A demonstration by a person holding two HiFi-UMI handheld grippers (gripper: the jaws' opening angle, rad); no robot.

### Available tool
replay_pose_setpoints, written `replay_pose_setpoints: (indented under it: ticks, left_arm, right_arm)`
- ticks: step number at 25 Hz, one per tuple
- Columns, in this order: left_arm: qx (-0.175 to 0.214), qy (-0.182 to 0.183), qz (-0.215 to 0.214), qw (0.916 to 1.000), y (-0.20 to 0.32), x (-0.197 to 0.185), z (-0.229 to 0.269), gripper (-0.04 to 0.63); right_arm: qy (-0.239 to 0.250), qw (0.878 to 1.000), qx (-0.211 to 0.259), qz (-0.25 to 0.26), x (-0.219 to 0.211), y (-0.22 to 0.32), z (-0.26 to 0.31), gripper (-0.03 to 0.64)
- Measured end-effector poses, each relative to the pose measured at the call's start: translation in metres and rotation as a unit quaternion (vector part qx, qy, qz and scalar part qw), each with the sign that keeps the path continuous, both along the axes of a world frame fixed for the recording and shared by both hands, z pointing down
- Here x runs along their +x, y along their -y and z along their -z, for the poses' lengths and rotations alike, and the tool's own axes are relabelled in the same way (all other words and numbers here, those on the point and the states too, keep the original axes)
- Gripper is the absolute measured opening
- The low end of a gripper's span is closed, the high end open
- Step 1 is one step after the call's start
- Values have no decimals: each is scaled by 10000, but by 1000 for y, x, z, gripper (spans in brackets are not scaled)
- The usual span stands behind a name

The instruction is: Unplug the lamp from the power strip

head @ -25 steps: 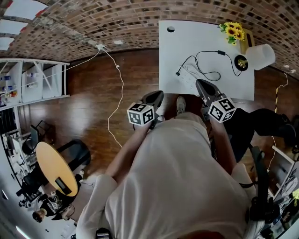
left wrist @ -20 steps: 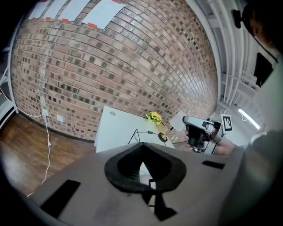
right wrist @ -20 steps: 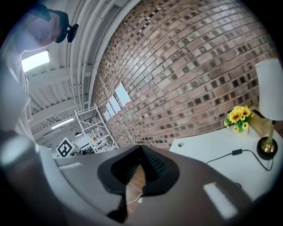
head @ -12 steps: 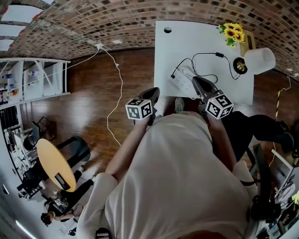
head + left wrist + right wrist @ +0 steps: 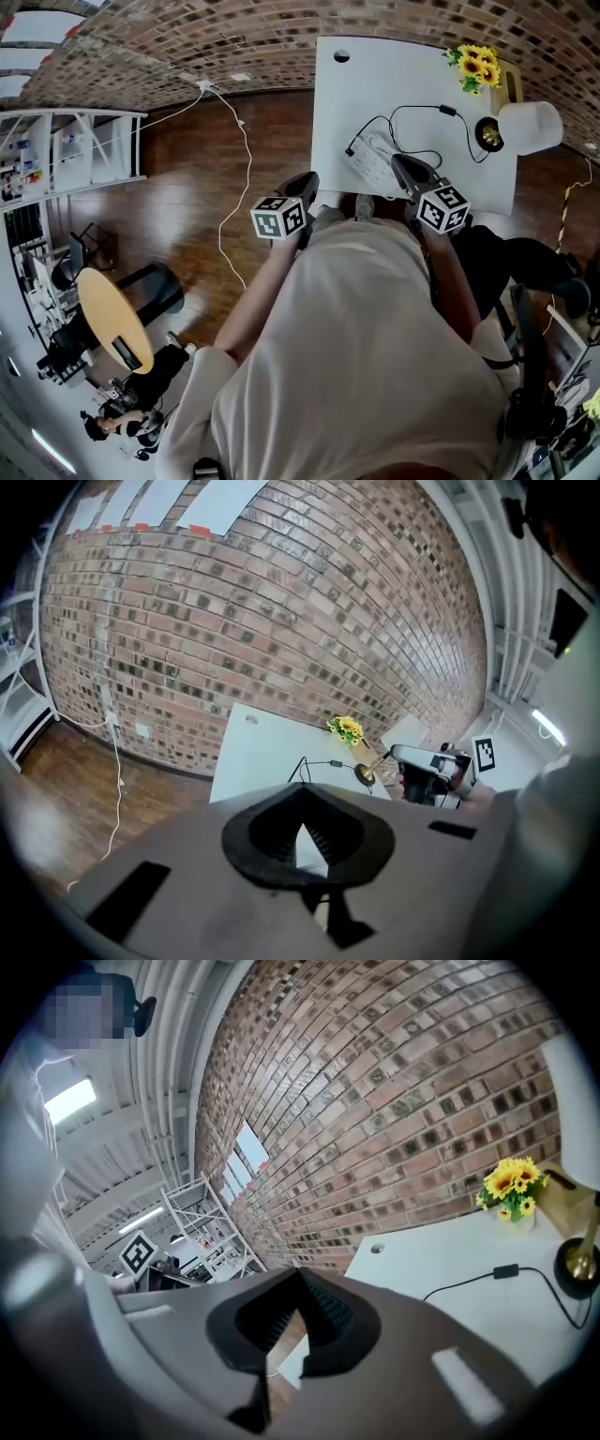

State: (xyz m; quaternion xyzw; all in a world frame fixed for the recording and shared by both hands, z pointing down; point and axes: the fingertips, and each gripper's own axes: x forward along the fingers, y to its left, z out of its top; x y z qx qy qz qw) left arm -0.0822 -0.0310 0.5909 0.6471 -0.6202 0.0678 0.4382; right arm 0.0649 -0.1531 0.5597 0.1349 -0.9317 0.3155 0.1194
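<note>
Zero progress on the plug so far. The lamp (image 5: 530, 125) stands at the table's (image 5: 375, 84) right edge. Its black cord (image 5: 412, 111) loops across to the power strip (image 5: 368, 165) by the near edge, apparently plugged in. Your left gripper (image 5: 305, 185) hangs off the near left corner and your right gripper (image 5: 403, 169) sits over the near edge beside the strip; both are pressed together and empty. Opening, pinching and pulling are all ahead. Sunflowers (image 5: 474, 66) sit clear in the far right corner, but the cord's loop crowds your approach.
</note>
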Motion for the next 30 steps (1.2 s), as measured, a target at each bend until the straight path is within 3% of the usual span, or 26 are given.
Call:
replay_pose_setpoints:
  ticks: [3,9,14,19,26,28,30]
  left_arm:
    - [5,122,-135,9998,2,0,2,5]
    - [68,401,-835,9957,5,7,-4,5]
    - [54,649,-1450,9873,20,-19,-18,5]
    - [-122,1085,-2409,9644,38,-40,-61,5]
    - [-118,617,-3480,9354,70,-32,-90,5]
    - [-66,695,-3862,9198,77,-29,-96,5]
    - [210,870,-4358,8956,81,-21,-100,5]
  right_arm:
    - [8,10000,-75,-1,-7,-1,-3,-11]
    - [-173,9998,-111,50,-23,-1,-10,-11]
    - [-506,9984,19,-256,-26,20,-10,-11]
    - [-736,9944,215,-734,-35,37,6,-11]
    - [-1019,9863,209,-1279,-53,35,18,-11]
    - [-1131,9836,148,-1400,-57,30,14,-11]
    - [-1246,9810,96,-1487,-59,24,10,-11]
